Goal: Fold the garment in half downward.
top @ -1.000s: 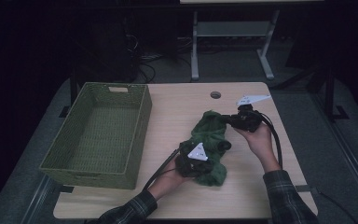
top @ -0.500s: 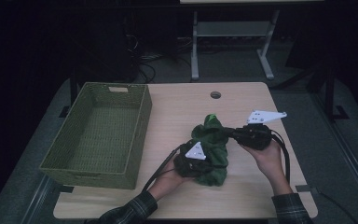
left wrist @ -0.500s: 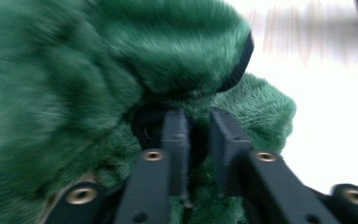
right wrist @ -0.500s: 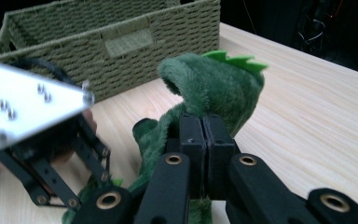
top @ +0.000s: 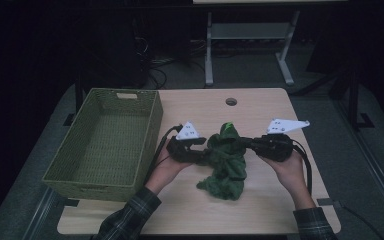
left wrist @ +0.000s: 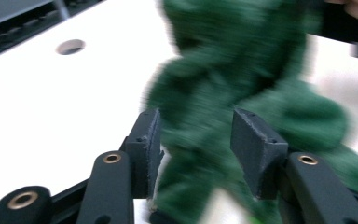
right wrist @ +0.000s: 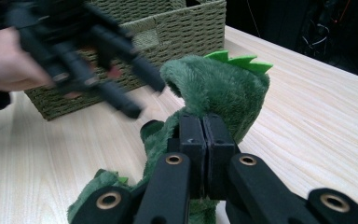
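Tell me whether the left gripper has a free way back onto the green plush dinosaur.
Probably yes: the left gripper stands open beside the green plush dinosaur, nothing between them; the right gripper holds it.

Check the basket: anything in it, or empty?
Empty. The woven basket shows only its bare woven bottom; the green plush toy hangs outside it between both claws over the table.

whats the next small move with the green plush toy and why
Probably carry the green plush toy left toward the wicker basket with the right gripper, whose jaws are shut on its fabric. The left gripper has just been opening, its pads apart with plush between them, so the right one alone holds the toy, and the basket looks empty.
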